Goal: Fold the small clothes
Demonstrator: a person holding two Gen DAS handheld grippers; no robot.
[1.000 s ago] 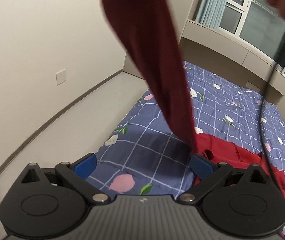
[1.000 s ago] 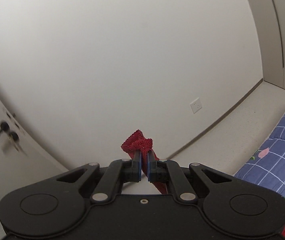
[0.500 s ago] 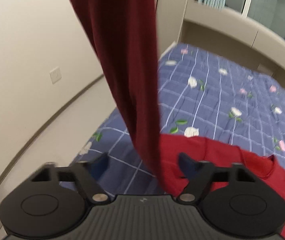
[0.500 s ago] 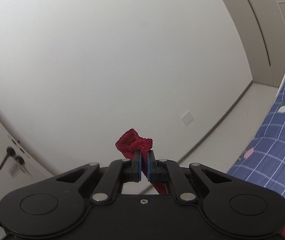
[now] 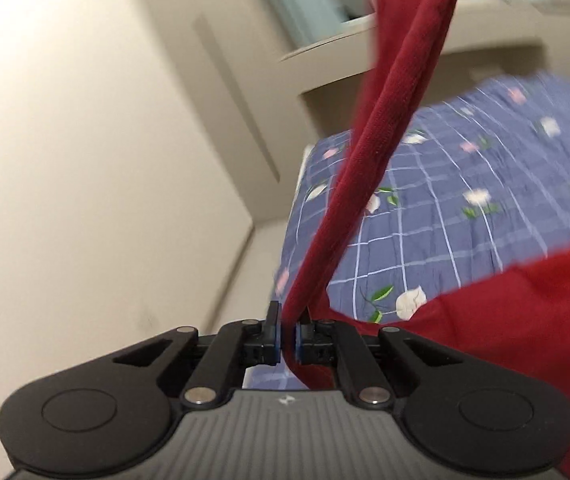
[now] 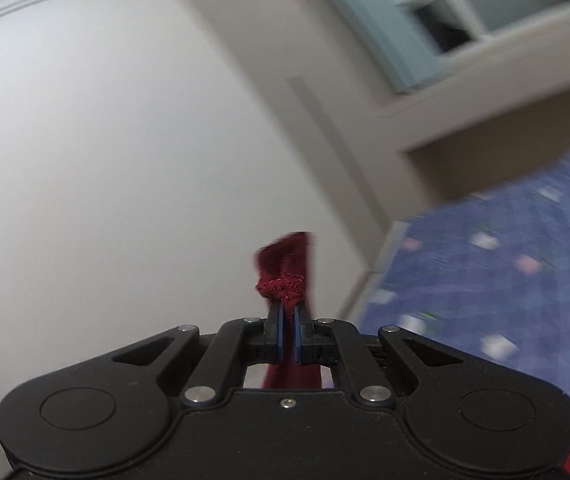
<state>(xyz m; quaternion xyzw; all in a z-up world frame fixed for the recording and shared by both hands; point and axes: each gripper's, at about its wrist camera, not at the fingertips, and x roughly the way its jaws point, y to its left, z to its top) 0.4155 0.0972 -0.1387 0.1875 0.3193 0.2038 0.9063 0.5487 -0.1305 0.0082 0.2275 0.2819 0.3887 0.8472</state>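
Note:
A dark red garment (image 5: 389, 120) hangs in the air as a taut band from the top of the left wrist view down into my left gripper (image 5: 288, 334), which is shut on it. The rest of the red cloth (image 5: 525, 340) spreads at the lower right over the bed. In the right wrist view my right gripper (image 6: 288, 336) is shut on a bunched ribbed edge of the same red garment (image 6: 283, 284), held up in front of the wall.
A bed with a blue checked, flowered cover (image 5: 465, 208) lies below and to the right; it also shows in the right wrist view (image 6: 505, 280). A cream wall (image 5: 85, 160), a window with curtains (image 6: 445, 20) and a beige ledge stand behind.
My left gripper has gone from open to shut on the hanging red cloth. Both views have swung, now tilted and blurred; the right gripper keeps its hold.

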